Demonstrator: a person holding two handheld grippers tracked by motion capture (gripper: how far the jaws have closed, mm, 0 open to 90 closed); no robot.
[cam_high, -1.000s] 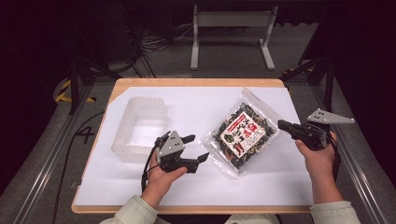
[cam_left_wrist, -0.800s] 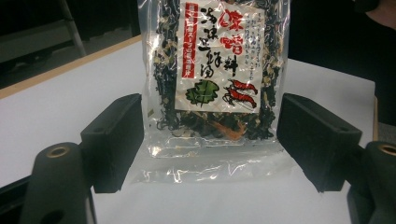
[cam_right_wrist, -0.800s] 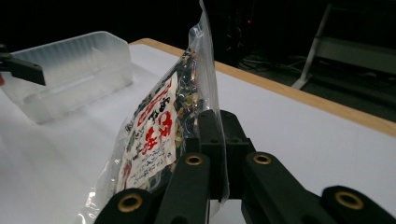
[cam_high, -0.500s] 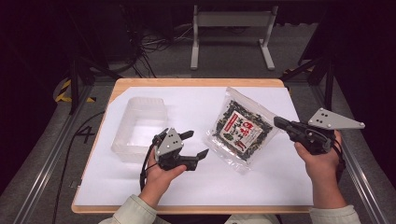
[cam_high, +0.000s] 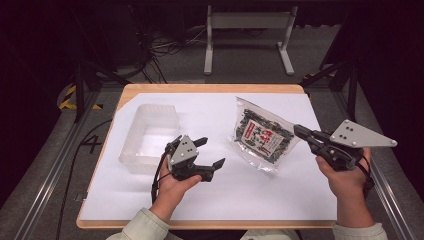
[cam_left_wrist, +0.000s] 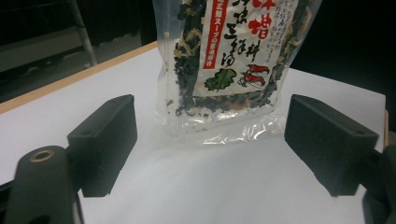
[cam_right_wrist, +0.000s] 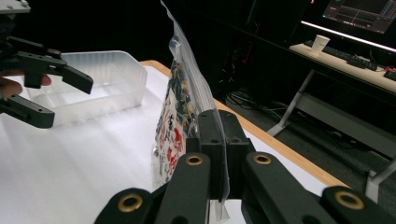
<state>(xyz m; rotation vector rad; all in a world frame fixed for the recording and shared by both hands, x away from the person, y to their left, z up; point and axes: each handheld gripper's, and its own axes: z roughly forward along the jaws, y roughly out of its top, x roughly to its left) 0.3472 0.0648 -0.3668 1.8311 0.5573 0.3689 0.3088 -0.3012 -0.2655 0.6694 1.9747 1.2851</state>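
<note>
seaweed bag edge pinched in right gripper, left gripper apart

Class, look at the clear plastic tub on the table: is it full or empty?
Empty. The clear tub shows only its bare bottom through its walls; the seaweed bag hangs outside it, pinched by the right gripper.

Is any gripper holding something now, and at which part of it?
The right gripper holds the clear plastic bag of dark dried seaweed, jaws shut on its edge. The left gripper is open and holds nothing.
</note>
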